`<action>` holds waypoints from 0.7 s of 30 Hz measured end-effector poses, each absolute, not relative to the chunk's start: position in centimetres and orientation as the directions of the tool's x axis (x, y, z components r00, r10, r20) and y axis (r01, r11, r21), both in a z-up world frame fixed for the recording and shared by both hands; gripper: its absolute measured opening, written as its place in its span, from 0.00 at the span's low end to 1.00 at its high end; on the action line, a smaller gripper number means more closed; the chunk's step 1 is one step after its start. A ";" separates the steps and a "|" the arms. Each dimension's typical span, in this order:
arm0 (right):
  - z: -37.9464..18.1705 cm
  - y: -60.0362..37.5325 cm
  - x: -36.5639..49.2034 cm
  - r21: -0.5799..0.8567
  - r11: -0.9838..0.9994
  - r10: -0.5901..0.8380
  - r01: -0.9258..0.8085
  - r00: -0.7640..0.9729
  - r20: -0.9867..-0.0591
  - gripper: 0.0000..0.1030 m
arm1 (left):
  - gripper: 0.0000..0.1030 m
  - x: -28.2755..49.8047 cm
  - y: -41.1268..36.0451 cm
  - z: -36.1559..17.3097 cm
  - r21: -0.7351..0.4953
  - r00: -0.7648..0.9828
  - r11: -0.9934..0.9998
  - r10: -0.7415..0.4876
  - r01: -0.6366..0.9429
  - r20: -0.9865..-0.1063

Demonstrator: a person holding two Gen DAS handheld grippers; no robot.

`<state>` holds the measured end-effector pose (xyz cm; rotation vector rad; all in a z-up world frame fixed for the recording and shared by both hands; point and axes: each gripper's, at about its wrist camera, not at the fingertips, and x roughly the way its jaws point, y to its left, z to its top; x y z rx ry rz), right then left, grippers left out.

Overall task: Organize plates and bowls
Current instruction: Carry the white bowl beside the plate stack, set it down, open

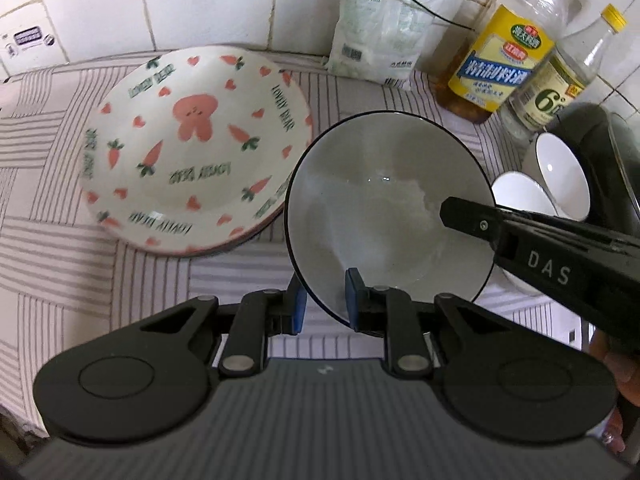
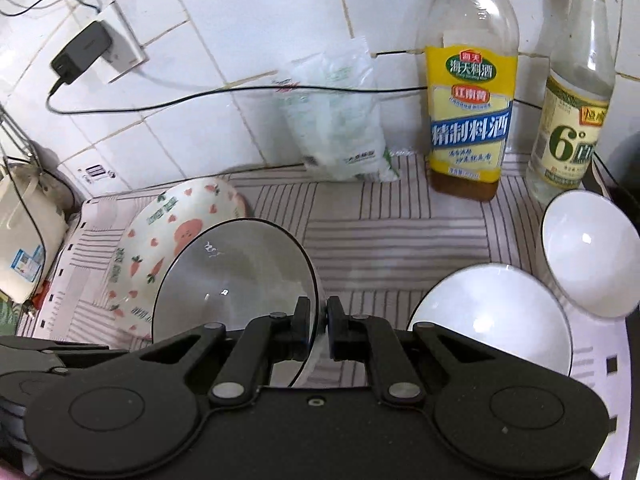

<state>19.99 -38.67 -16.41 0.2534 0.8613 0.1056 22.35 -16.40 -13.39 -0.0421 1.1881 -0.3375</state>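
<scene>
A grey bowl with a dark rim is held tilted above the striped cloth. My left gripper straddles its near rim, one blue pad inside and one outside, with a small gap. My right gripper is shut on the same bowl's right rim; its finger shows in the left wrist view. A carrot-patterned plate lies left of the bowl, also in the right wrist view. Two white bowls sit at the right.
Two bottles and a white packet stand against the tiled wall. A charger and its cable hang on the wall. A white appliance stands at the far left. A dark pan is at the right.
</scene>
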 end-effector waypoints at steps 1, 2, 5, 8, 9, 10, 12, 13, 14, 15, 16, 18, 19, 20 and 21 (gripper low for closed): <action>-16.4 -38.4 19.5 0.269 0.963 0.197 0.012 0.647 -0.736 0.11 | 0.18 22.0 -16.0 -13.3 -0.207 0.329 0.949 -0.278 0.237 -0.902; -16.5 -38.1 19.1 0.276 0.961 0.202 0.015 0.646 -0.736 0.11 | 0.18 21.6 -15.5 -13.3 -0.204 0.327 0.950 -0.275 0.236 -0.904; -16.8 -37.4 17.9 0.307 0.951 0.224 0.021 0.639 -0.736 0.11 | 0.18 20.3 -14.1 -13.2 -0.186 0.328 0.953 -0.259 0.238 -0.909; -17.2 -36.2 16.7 0.333 0.943 0.245 0.018 0.641 -0.727 0.12 | 0.18 19.2 -12.7 -13.3 -0.155 0.334 0.959 -0.230 0.236 -0.914; -17.4 -35.7 16.3 0.345 0.939 0.257 0.014 0.640 -0.724 0.12 | 0.18 18.9 -12.2 -13.4 -0.150 0.330 0.962 -0.222 0.229 -0.917; -17.6 -35.3 16.1 0.356 0.935 0.266 0.012 0.641 -0.720 0.13 | 0.18 18.7 -11.7 -13.4 -0.147 0.328 0.964 -0.216 0.224 -0.920; -18.0 -34.5 15.4 0.384 0.923 0.290 0.006 0.644 -0.708 0.13 | 0.18 18.3 -10.9 -13.5 -0.127 0.331 0.966 -0.198 0.224 -0.923; -18.3 -34.0 15.1 0.393 0.919 0.301 0.000 0.644 -0.703 0.14 | 0.18 18.2 -10.6 -13.5 -0.113 0.334 0.967 -0.187 0.229 -0.924; -18.6 -33.6 14.9 0.402 0.915 0.310 -0.006 0.647 -0.697 0.14 | 0.18 18.0 -10.1 -13.6 -0.097 0.337 0.968 -0.174 0.233 -0.925; -18.8 -33.3 14.7 0.411 0.912 0.320 -0.012 0.648 -0.691 0.14 | 0.18 17.9 -9.8 -13.6 -0.090 0.335 0.968 -0.167 0.233 -0.927; -19.1 -32.9 14.4 0.417 0.909 0.330 -0.020 0.647 -0.687 0.15 | 0.19 17.9 -9.4 -13.8 -0.087 0.331 0.970 -0.161 0.228 -0.930; -19.6 -32.1 14.0 0.438 0.899 0.351 -0.030 0.649 -0.675 0.15 | 0.18 17.9 -8.4 -14.1 -0.083 0.330 0.974 -0.151 0.213 -0.932; -19.9 -31.7 13.8 0.446 0.894 0.361 -0.036 0.647 -0.672 0.16 | 0.18 17.8 -8.0 -14.2 -0.083 0.332 0.975 -0.150 0.208 -0.931; -20.1 -31.4 13.7 0.452 0.891 0.369 -0.040 0.644 -0.670 0.17 | 0.18 17.7 -7.6 -14.5 -0.081 0.329 0.976 -0.147 0.204 -0.933; -20.3 -31.2 13.6 0.457 0.889 0.375 -0.044 0.643 -0.668 0.17 | 0.18 17.6 -7.3 -14.8 -0.081 0.322 0.976 -0.144 0.200 -0.936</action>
